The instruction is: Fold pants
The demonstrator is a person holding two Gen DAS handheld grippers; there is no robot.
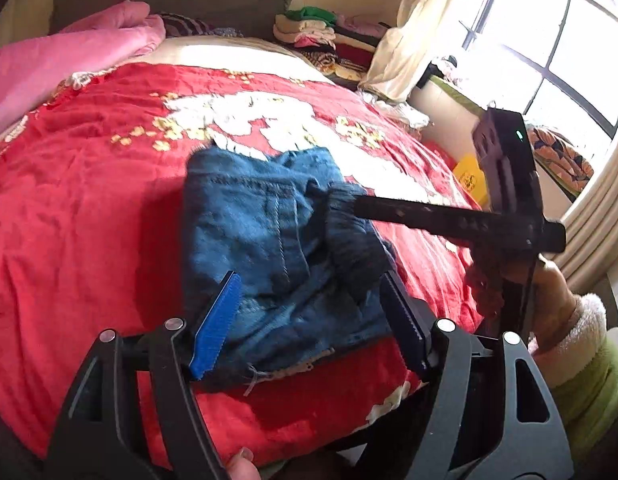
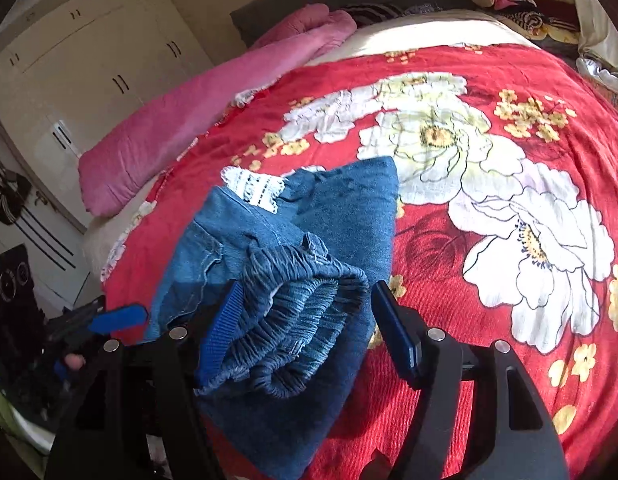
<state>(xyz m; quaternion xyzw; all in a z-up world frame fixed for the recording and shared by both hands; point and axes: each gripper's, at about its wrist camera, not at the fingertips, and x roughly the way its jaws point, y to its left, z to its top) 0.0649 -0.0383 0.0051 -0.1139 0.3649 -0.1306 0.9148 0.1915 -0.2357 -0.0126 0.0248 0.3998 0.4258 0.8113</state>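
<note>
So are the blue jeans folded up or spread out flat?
Folded: the jeans lie in a compact layered bundle on the red blanket, waistband doubled over.

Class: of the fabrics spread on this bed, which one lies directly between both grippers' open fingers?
The blue denim pants, folded on the red floral blanket; the pink quilt lies far off.

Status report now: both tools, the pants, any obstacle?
Left tool open over pants. Right tool open around waistband. Pants folded on red blanket. No obstacle seen.

Pink quilt (image 2: 213,116) along blanket's (image 2: 449,240) left edge
</note>
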